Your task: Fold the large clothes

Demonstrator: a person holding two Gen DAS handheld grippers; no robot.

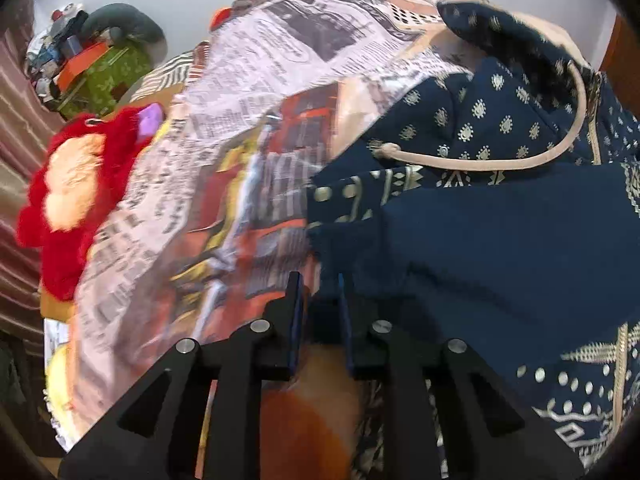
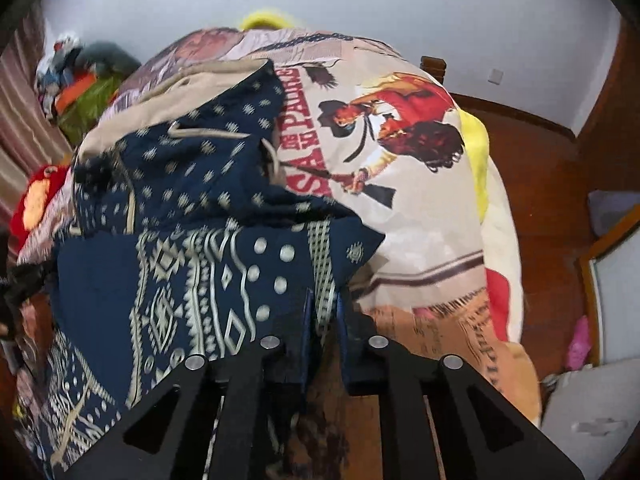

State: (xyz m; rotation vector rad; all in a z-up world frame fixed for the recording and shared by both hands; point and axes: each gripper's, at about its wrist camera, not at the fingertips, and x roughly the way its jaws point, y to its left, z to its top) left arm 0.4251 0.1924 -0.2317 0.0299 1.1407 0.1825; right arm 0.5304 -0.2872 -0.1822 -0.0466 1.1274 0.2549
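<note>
A large navy garment with a cream geometric and dotted print lies bunched on a bed covered by a poster-print blanket. It has a beige drawstring cord. My left gripper is shut on the garment's left edge, with dark cloth between the fingers. In the right wrist view the same garment fills the lower left. My right gripper is shut on its patterned right edge, just above the blanket.
A red and orange plush toy lies at the bed's left side. A pile of clutter and a green cloth stands behind it by a striped curtain. A wooden floor and pale boxes are to the right.
</note>
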